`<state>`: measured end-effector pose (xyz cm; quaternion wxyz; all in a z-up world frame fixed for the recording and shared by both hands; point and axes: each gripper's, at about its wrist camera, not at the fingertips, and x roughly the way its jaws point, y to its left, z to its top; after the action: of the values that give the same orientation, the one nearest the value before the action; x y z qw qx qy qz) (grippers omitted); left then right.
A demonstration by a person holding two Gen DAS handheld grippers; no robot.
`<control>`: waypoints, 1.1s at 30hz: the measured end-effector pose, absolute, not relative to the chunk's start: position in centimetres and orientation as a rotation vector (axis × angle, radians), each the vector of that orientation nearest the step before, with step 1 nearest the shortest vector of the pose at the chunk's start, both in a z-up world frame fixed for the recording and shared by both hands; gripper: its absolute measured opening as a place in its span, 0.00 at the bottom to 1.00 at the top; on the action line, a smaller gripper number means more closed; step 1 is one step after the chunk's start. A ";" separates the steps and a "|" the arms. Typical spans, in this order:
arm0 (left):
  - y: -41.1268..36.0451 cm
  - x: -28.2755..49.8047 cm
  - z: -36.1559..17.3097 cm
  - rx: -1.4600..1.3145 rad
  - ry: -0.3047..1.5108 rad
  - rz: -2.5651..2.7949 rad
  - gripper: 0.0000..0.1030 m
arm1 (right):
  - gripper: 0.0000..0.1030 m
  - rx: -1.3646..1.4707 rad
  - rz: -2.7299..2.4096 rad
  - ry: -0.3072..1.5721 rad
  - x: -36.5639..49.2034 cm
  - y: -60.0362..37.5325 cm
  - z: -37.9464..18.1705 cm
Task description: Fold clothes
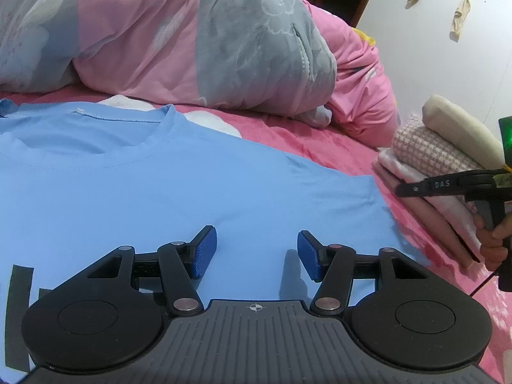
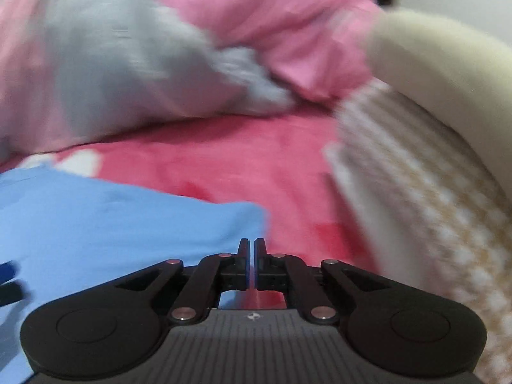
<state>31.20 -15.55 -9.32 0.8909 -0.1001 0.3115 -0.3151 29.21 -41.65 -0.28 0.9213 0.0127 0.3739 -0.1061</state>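
right gripper [image 2: 252, 264]: clenched, nothing between jaws (view badly motion-blurred)
left gripper [image 1: 257, 252]: released above blue T-shirt [image 1: 160, 185]
left view only: folded stack [image 1: 432, 160], sharp

Bed with pink sheet [image 1: 288, 134] carries 1 blue T-shirt [image 1: 160, 192] laid flat, a pink-and-grey quilt [image 1: 192, 38] heaped behind, and apparently 4 folded garments stacked [image 1: 432, 160] at its right edge.

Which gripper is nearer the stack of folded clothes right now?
Right. The right gripper, jaws shut with nothing between them, is just beside the stack of folded clothes, at the blue T-shirt's sleeve edge. The left gripper is open over the shirt's middle, farther away.
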 end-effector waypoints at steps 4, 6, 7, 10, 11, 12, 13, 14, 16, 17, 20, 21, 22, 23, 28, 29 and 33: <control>-15.4 31.3 -9.4 -0.222 0.650 -0.659 0.55 | 0.00 0.128 -0.246 0.855 32.4 -43.4 -2.6; -15.3 31.3 -9.4 -0.230 0.651 -0.661 0.55 | 0.00 0.095 -0.426 0.880 33.4 -45.1 -3.7; -15.3 31.4 -9.4 -0.232 0.652 -0.662 0.54 | 0.02 0.070 -0.488 0.874 32.7 -45.4 -3.3; -15.2 31.4 -9.3 -0.234 0.653 -0.662 0.55 | 0.04 0.091 -0.434 0.824 29.2 -44.5 -1.0; -15.2 31.4 -9.3 -0.235 0.654 -0.661 0.55 | 0.05 0.136 -0.372 0.807 27.8 -43.8 0.1; -15.2 31.4 -9.3 -0.235 0.654 -0.661 0.55 | 0.11 0.235 -0.314 0.813 26.6 -43.8 0.8; -15.2 31.4 -9.3 -0.236 0.655 -0.661 0.55 | 0.19 0.342 -0.257 0.820 25.4 -43.8 1.4; -15.2 31.4 -9.2 -0.237 0.655 -0.661 0.55 | 0.24 0.449 -0.198 0.826 24.3 -43.9 2.1; -15.2 31.5 -9.2 -0.241 0.657 -0.662 0.55 | 0.41 0.723 -0.145 0.864 22.3 -44.8 1.8; -15.1 31.5 -9.2 -0.246 0.657 -0.663 0.55 | 0.42 0.828 -0.136 0.888 21.7 -45.3 1.1; -14.9 31.6 -9.3 -0.262 0.659 -0.665 0.55 | 0.42 1.013 -0.175 0.964 20.8 -46.2 -1.6; -14.9 31.6 -9.3 -0.268 0.659 -0.665 0.55 | 0.42 1.024 -0.214 0.978 20.9 -46.4 -2.5; -14.8 31.6 -9.3 -0.274 0.660 -0.666 0.55 | 0.40 1.031 -0.240 0.977 21.1 -46.5 -3.2; -14.7 31.7 -9.4 -0.280 0.661 -0.667 0.55 | 0.38 1.057 -0.251 0.954 21.0 -46.8 -3.8; -14.7 31.8 -9.3 -0.290 0.662 -0.667 0.55 | 0.02 1.009 -0.274 0.779 20.2 -46.5 -3.3; -14.7 31.8 -9.3 -0.287 0.662 -0.666 0.54 | 0.02 0.971 -0.287 0.759 19.9 -46.1 -2.9; -14.8 31.7 -9.3 -0.280 0.662 -0.664 0.54 | 0.02 0.898 -0.360 0.780 19.3 -46.1 -3.8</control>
<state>31.74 -14.76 -9.29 0.8827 -0.1344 0.3181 -0.3187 19.26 -46.05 -3.77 0.8130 0.4208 0.3654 -0.1686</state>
